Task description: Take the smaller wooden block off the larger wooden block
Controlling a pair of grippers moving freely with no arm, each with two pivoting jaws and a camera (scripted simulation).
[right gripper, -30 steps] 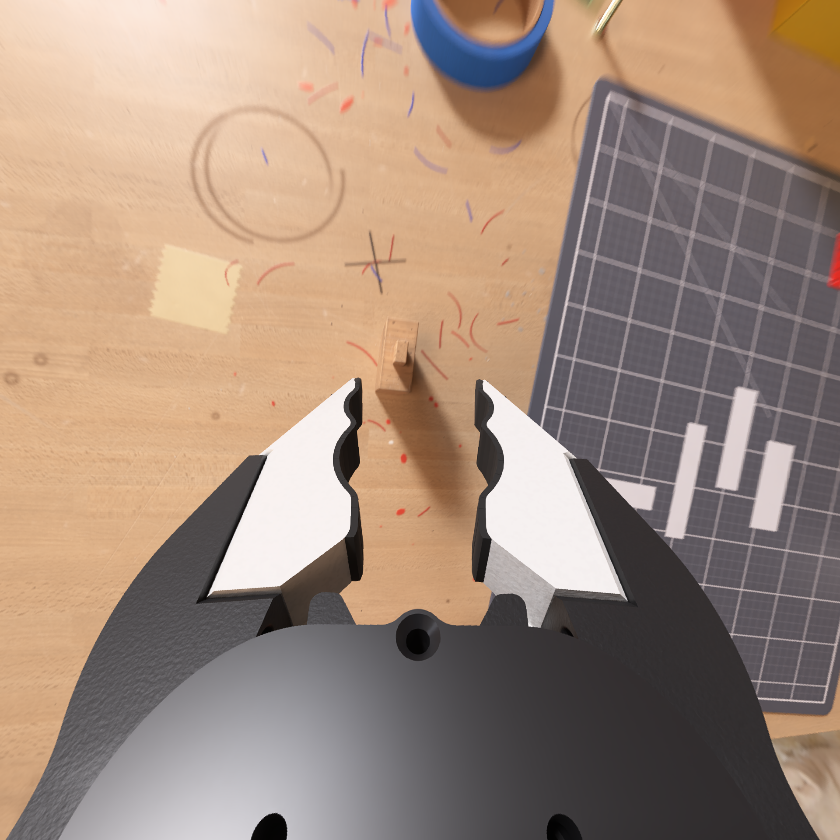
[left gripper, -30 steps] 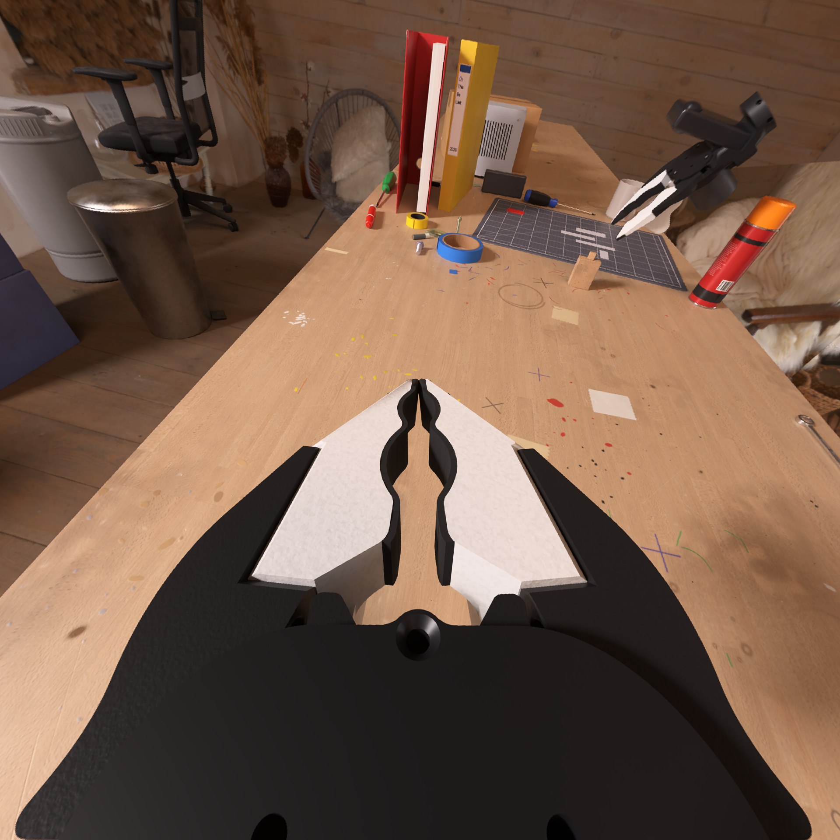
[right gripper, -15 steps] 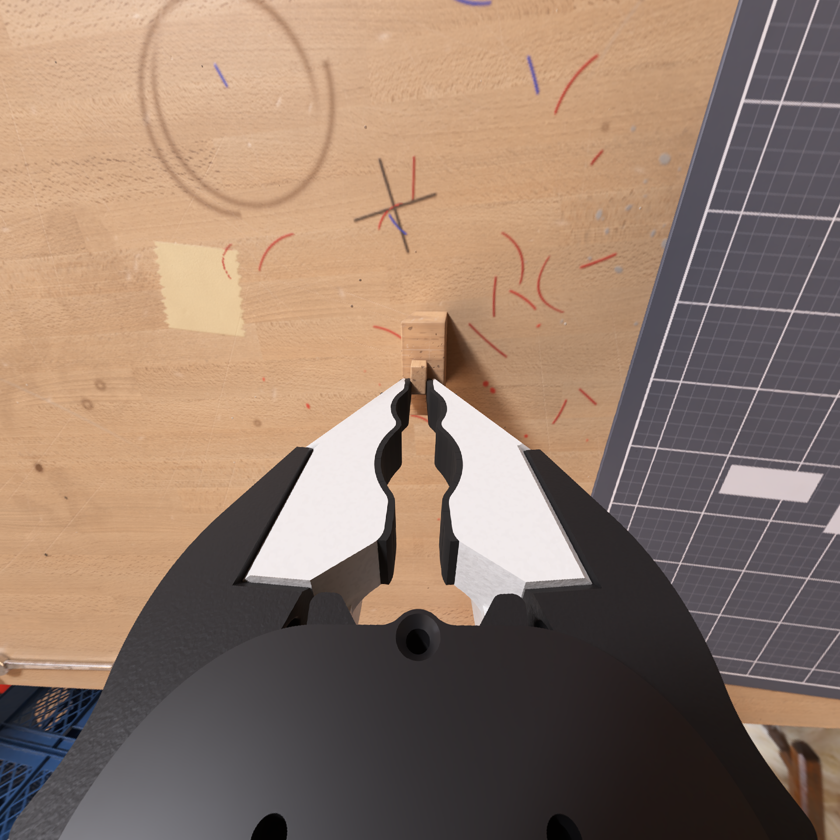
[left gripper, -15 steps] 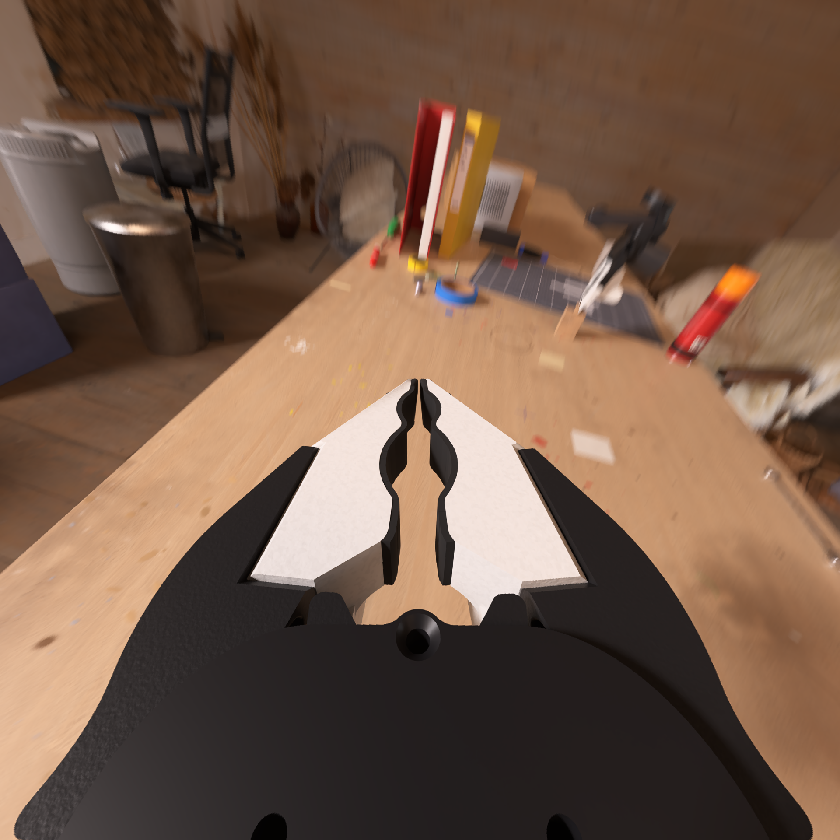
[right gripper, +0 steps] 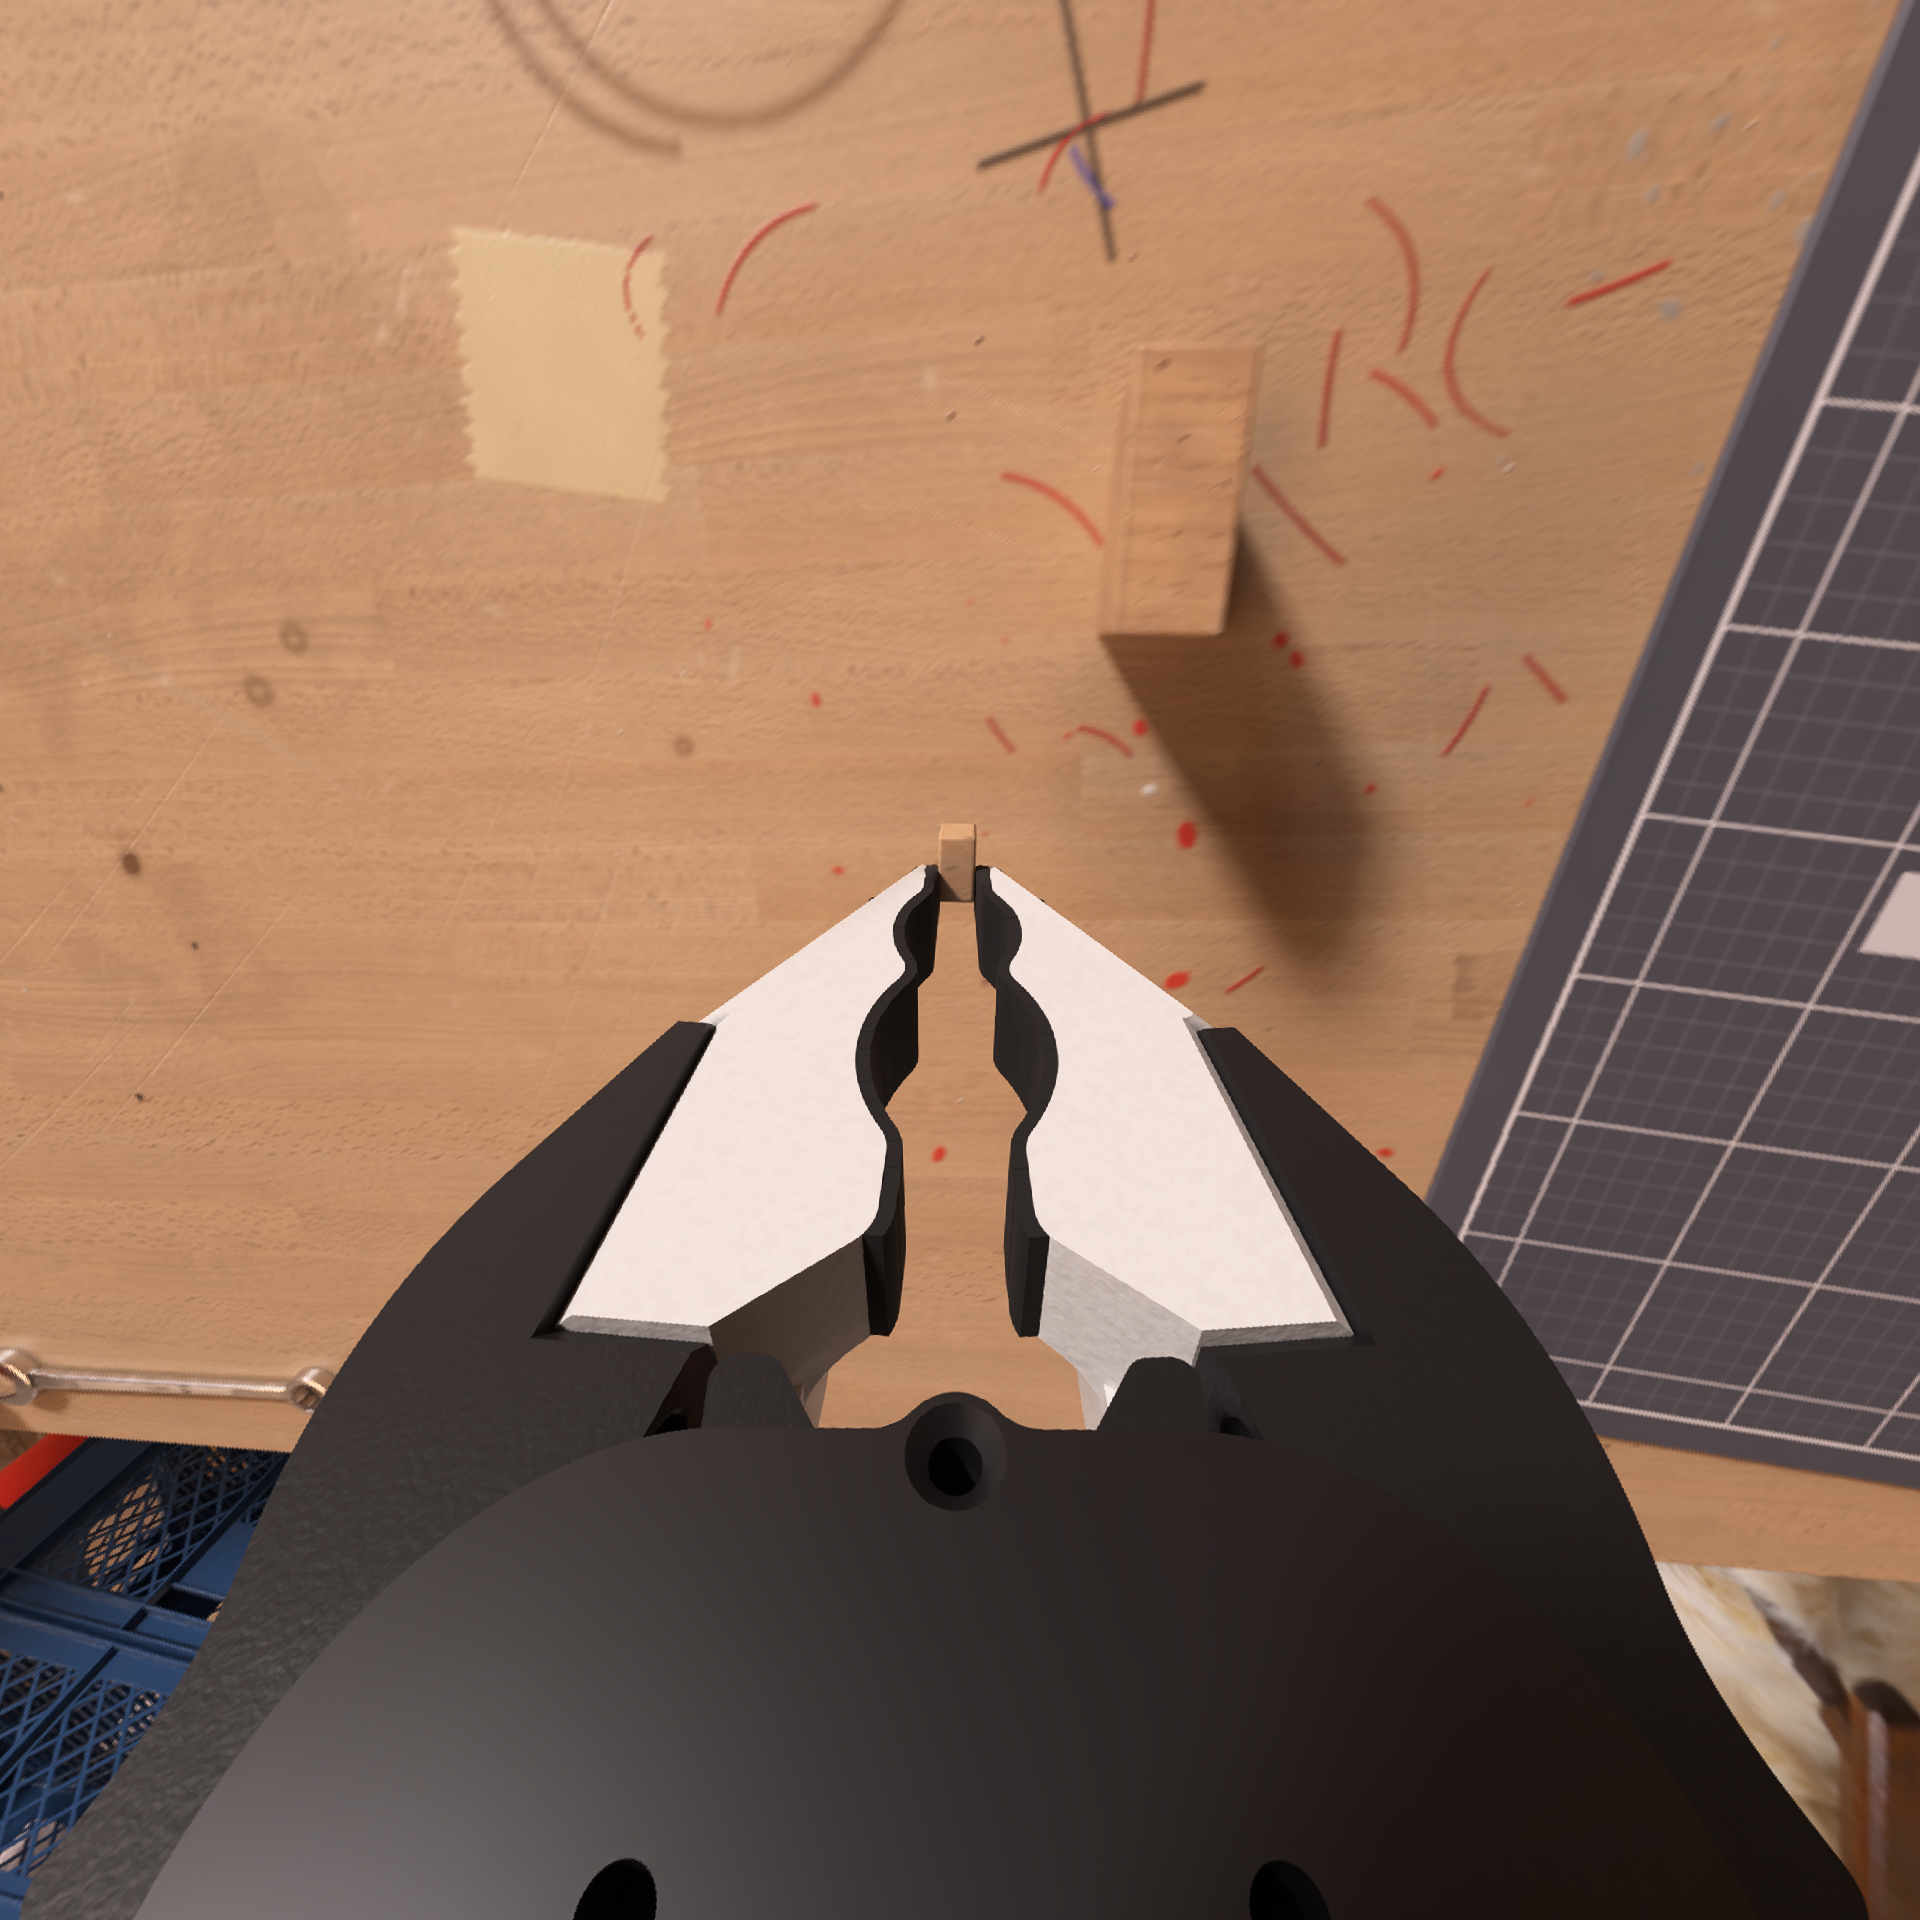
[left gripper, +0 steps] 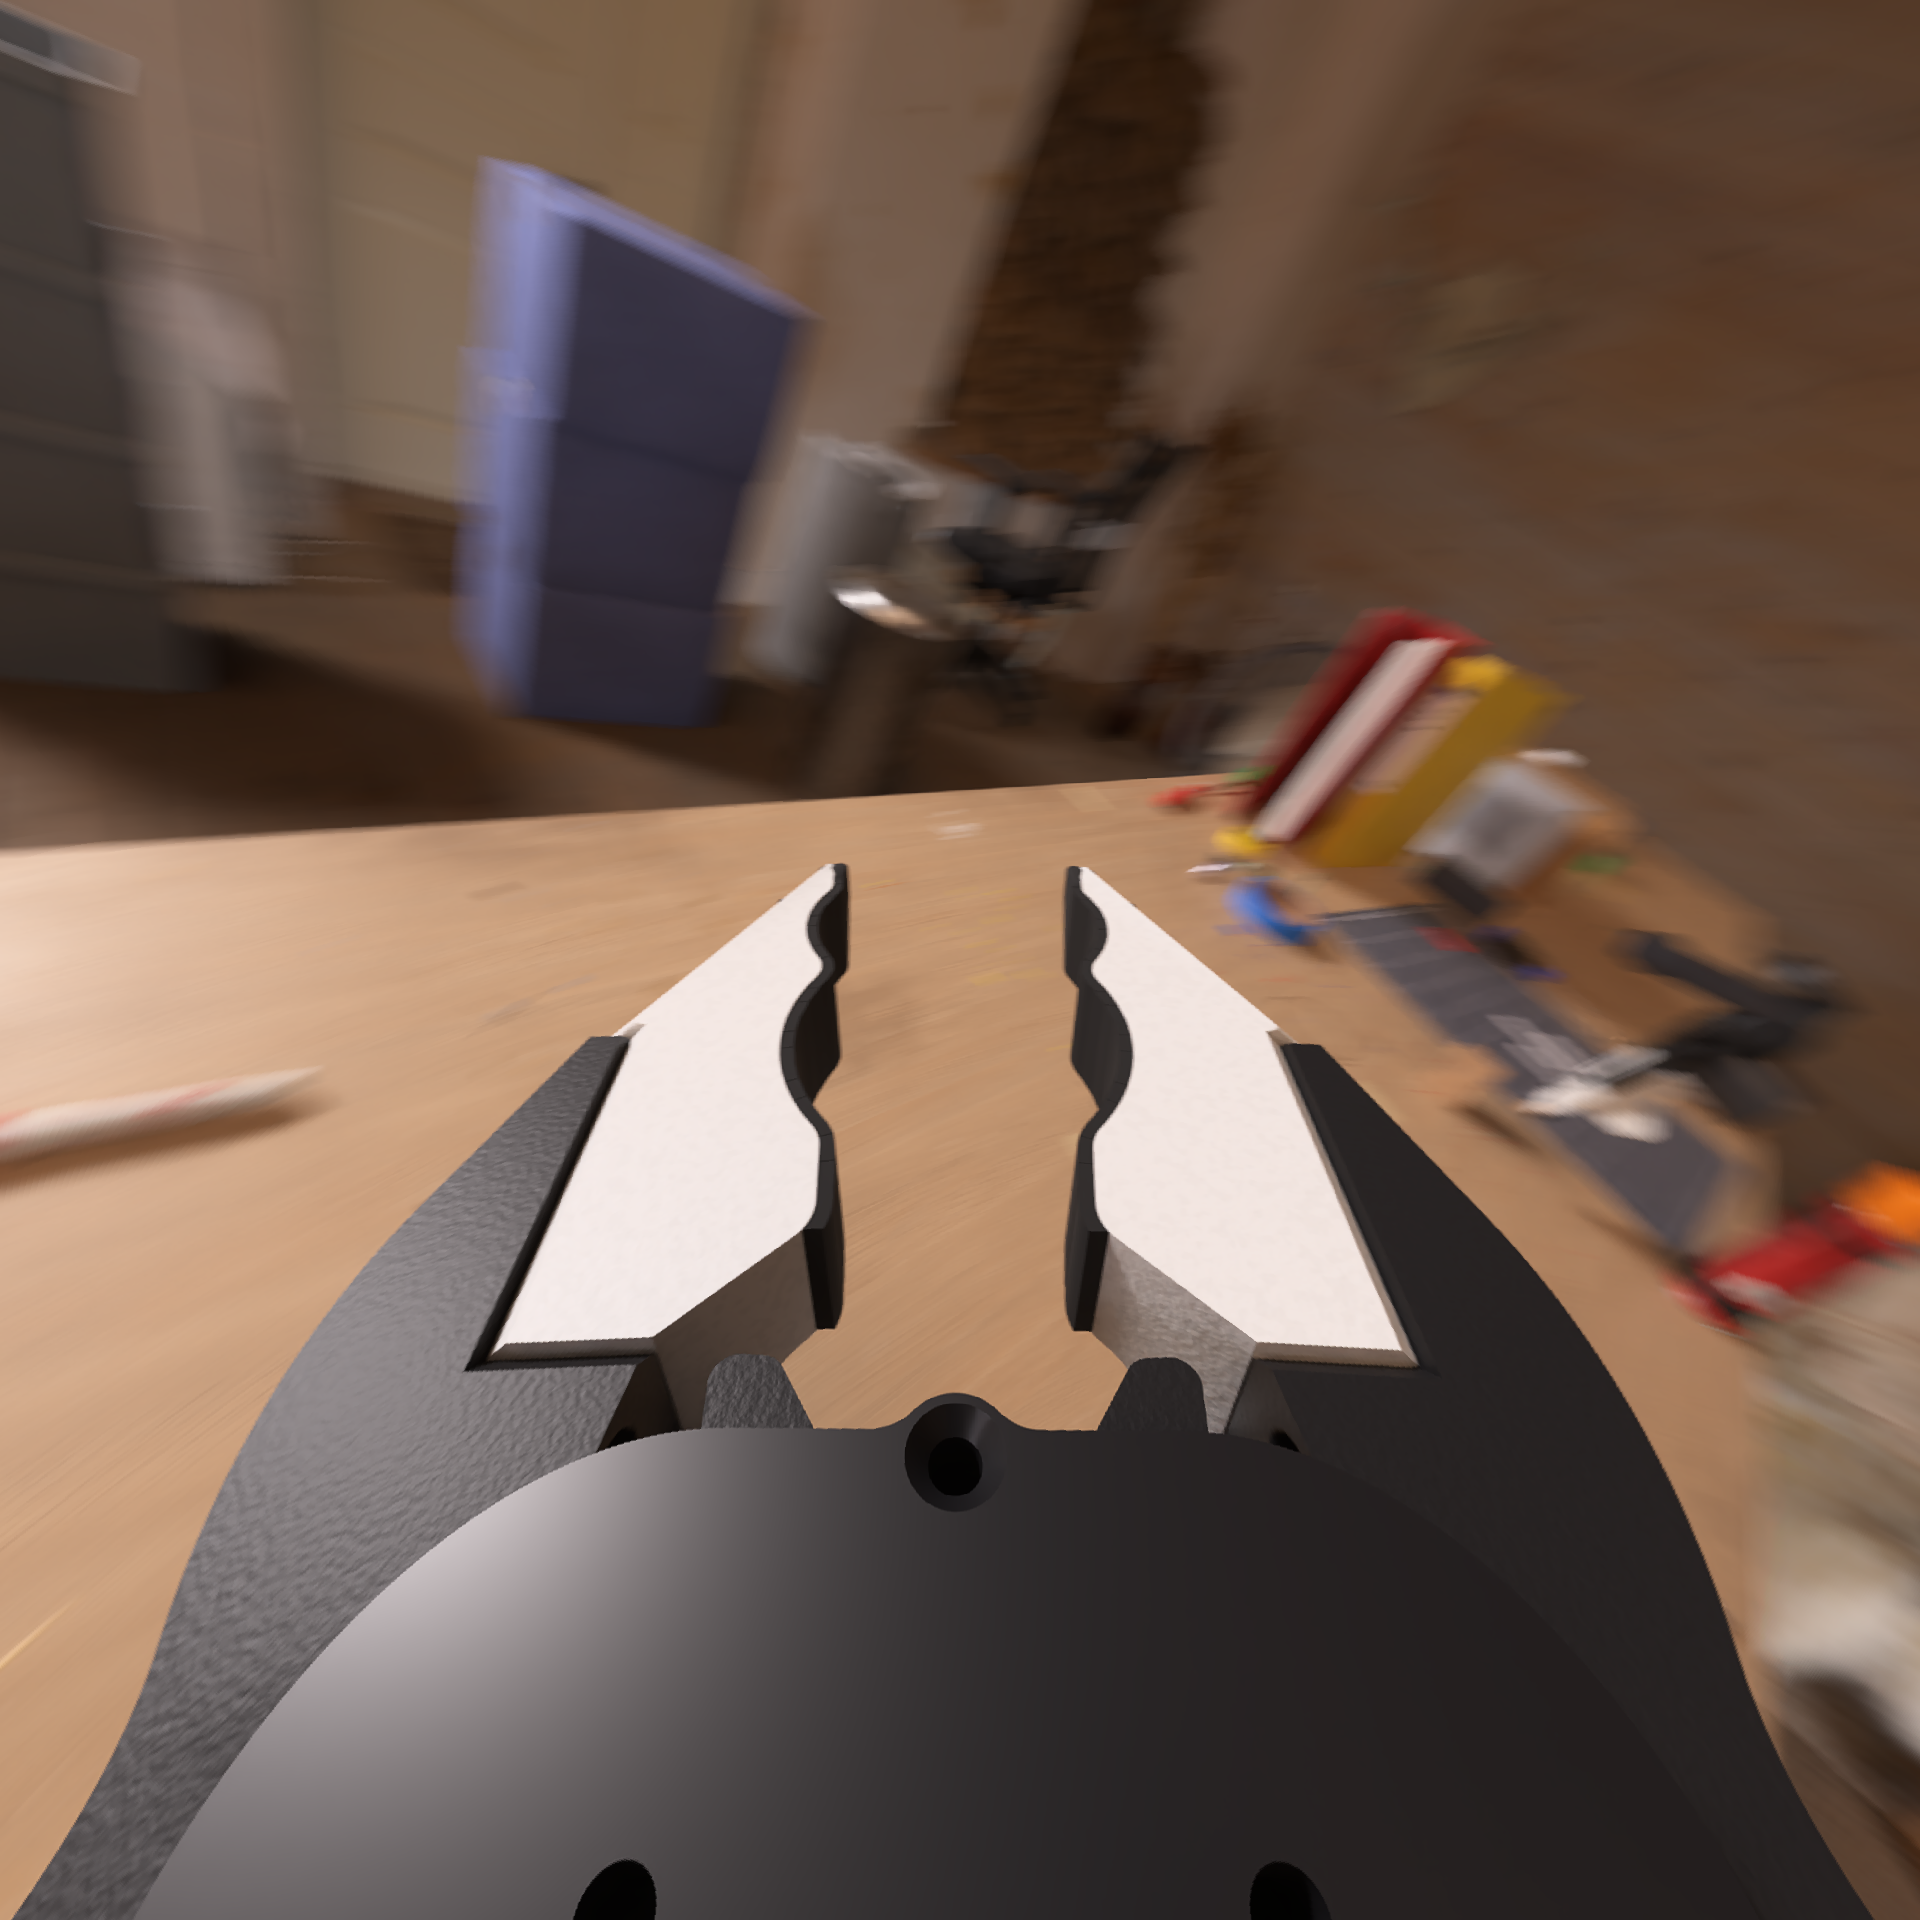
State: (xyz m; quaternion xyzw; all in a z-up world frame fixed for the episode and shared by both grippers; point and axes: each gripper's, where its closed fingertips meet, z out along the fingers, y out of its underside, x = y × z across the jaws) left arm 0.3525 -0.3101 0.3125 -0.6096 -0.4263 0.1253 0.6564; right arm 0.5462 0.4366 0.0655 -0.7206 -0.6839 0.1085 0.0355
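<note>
In the right wrist view my right gripper (right gripper: 956,881) is shut on the smaller wooden block (right gripper: 956,854), a tiny pale peg held at the fingertips above the table. The larger wooden block (right gripper: 1179,488) lies on the wooden table, up and to the right of the peg, apart from it, with nothing on top. In the left wrist view, which is heavily blurred, my left gripper (left gripper: 956,883) is open and empty over bare table. The right gripper (left gripper: 1725,1013) shows as a dark blur far to the right. The blocks cannot be made out there.
A dark cutting mat (right gripper: 1714,831) lies right of the larger block. A tan tape patch (right gripper: 561,364) sits to the left. A wrench (right gripper: 156,1382) lies at the table edge above a blue crate (right gripper: 94,1621). Red and yellow binders (left gripper: 1392,748), blue tape (left gripper: 1257,904), a spray can (left gripper: 1808,1247) and a striped stick (left gripper: 145,1112) show, blurred.
My right gripper has lifted the smaller block off the larger block and drawn it back and left. My left gripper has opened and swung to the left, blurring its view.
</note>
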